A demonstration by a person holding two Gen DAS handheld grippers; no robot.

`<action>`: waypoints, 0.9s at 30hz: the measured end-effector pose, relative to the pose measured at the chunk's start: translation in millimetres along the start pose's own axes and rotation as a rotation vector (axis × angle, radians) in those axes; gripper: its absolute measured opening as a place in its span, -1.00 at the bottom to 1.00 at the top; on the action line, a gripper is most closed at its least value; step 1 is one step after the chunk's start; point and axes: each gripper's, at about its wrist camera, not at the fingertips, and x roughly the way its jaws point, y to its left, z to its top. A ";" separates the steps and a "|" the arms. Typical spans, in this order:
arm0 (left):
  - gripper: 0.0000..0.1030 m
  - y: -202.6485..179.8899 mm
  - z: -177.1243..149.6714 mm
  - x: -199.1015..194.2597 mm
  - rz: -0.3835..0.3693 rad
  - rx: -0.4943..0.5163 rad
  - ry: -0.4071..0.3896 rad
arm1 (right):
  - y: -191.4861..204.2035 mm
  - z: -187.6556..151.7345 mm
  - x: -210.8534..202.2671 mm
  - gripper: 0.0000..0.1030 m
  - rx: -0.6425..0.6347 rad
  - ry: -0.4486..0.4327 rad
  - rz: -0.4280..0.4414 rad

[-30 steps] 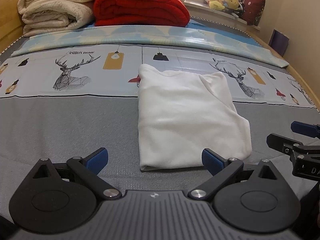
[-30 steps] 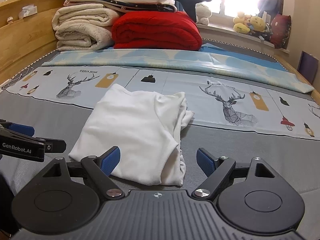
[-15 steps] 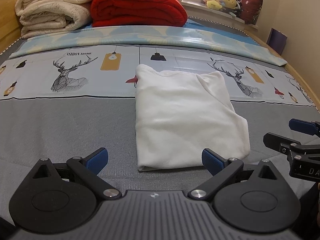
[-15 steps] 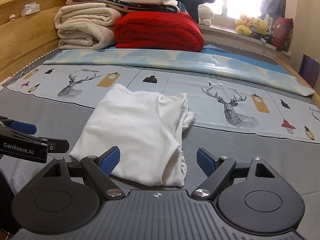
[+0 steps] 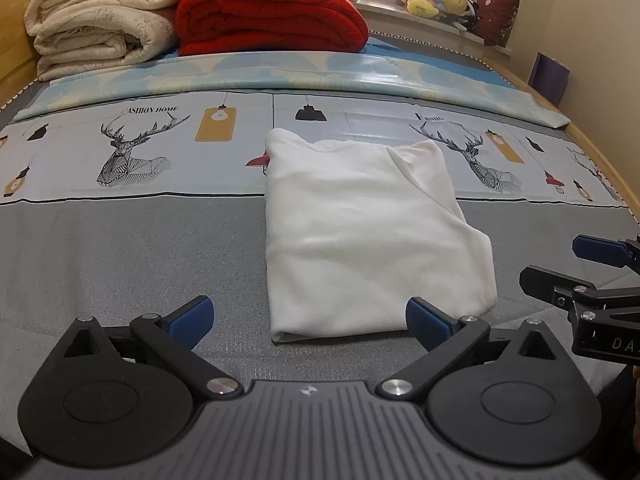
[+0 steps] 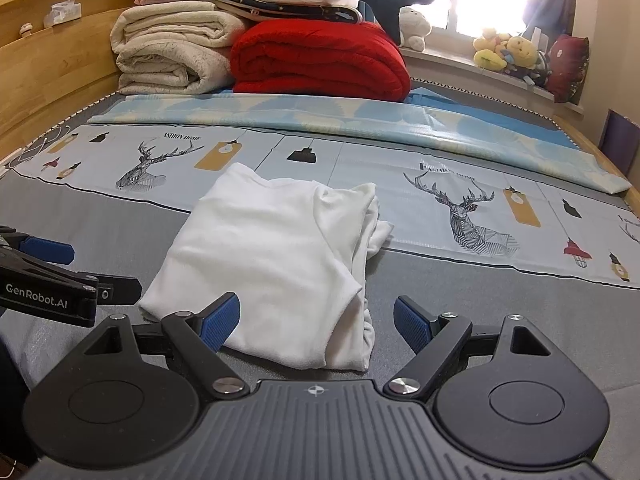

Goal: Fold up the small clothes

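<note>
Two wide-open, empty grippers, left gripper [image 5: 308, 318] and right gripper [image 6: 316, 320], before folded white shirt [image 5: 360, 232] on deer-print bed [image 5: 120, 248]

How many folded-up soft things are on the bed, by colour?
White: 1, the white garment lying flat near both grippers
Red: 1, the red blanket at the back
Cream: 1, the cream blanket beside it
Total: 3, not counting the mixed pile on top

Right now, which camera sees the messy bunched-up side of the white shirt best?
The right wrist view: the white shirt's bunched layers face it, beside the open right gripper. The left wrist view shows mostly its smooth top.
</note>
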 end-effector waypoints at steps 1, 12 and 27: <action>0.99 -0.1 0.0 0.0 0.000 0.000 0.000 | 0.1 0.0 0.1 0.65 0.000 0.000 0.000; 0.99 -1.5 -0.6 0.1 -0.010 0.017 -0.005 | -0.4 -0.1 -0.2 0.66 0.000 0.000 0.000; 0.99 -2.7 -2.0 -1.0 -0.023 0.033 -0.013 | 0.3 0.4 -0.4 0.66 -0.001 0.000 0.000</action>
